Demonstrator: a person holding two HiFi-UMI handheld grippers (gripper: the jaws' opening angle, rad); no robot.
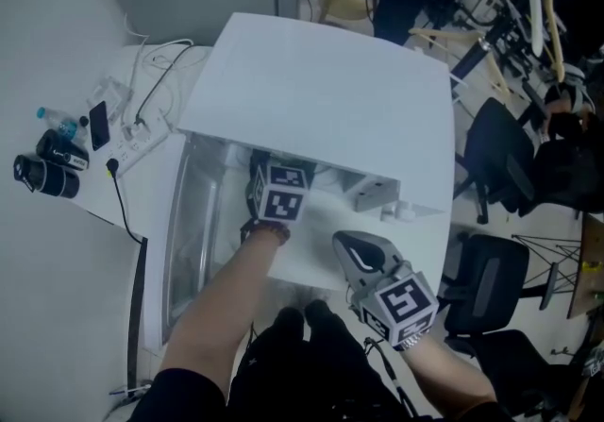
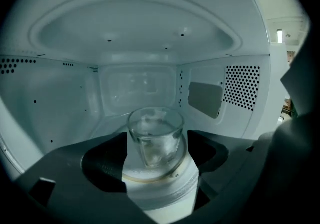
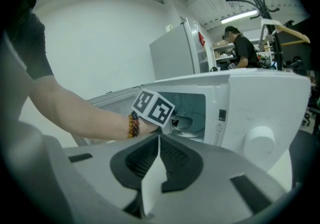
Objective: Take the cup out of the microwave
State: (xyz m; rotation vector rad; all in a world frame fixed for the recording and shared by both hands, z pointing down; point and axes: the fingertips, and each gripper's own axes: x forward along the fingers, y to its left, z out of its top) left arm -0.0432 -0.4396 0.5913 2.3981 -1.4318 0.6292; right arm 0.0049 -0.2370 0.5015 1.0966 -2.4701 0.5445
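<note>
I see left gripper [image 2: 157,143] fingers spread apart, upright cup [image 2: 155,130] between tips at 12 o'clock, not clamped. Right gripper [image 3: 158,144] fingers together, farther off, outside microwave [image 1: 330,90].

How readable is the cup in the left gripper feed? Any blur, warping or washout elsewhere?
Left gripper view: dim, bluish, strong fisheye vignette, yet the glass cup reads clearly with soft highlights. Head view: the microwave top is nearly washed-out white. Right gripper view: fisheye curves the edges; the ceiling light glares.

place: office-like workroom | cues: black swivel chairs [image 1: 495,146], cabled power strip [image 1: 135,134], ceiling strip light [image 3: 239,17], fridge [image 3: 172,57]
</note>
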